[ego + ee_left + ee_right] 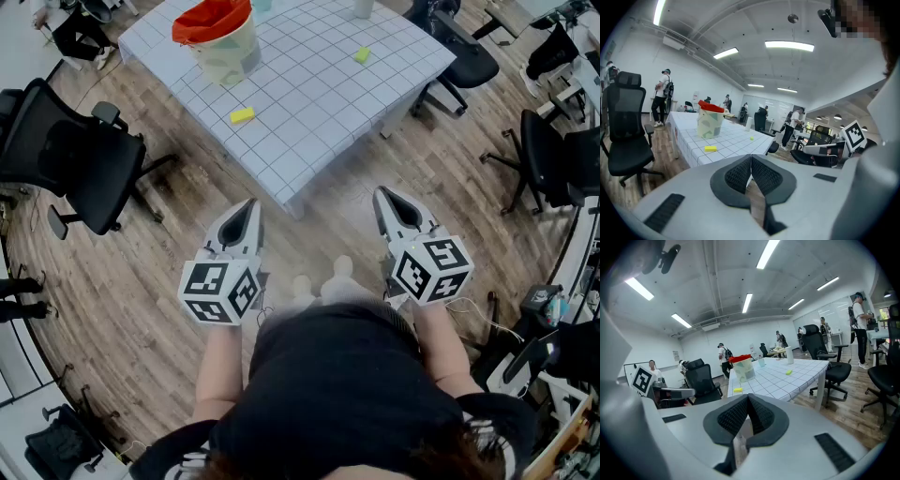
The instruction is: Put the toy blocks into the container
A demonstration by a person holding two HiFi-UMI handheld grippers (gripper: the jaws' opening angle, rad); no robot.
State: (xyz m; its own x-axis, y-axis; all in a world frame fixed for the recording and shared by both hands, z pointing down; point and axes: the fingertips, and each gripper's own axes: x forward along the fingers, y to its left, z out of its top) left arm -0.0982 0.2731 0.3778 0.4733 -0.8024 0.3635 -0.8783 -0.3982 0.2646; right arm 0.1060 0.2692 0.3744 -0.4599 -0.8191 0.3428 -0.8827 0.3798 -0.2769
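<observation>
Two yellow toy blocks lie on the white gridded table: one near the front left, a yellow-green one farther right. The container, a pale bucket with an orange-red rim, stands at the table's far left. My left gripper and right gripper hover over the wood floor short of the table, both shut and empty. The left gripper view shows the bucket and nearer block beyond the closed jaws. The right gripper view shows the bucket and both blocks.
Black office chairs stand left and right of the table, another behind it. A white cup sits at the table's far edge. Several people stand in the room's background. My feet show on the wood floor.
</observation>
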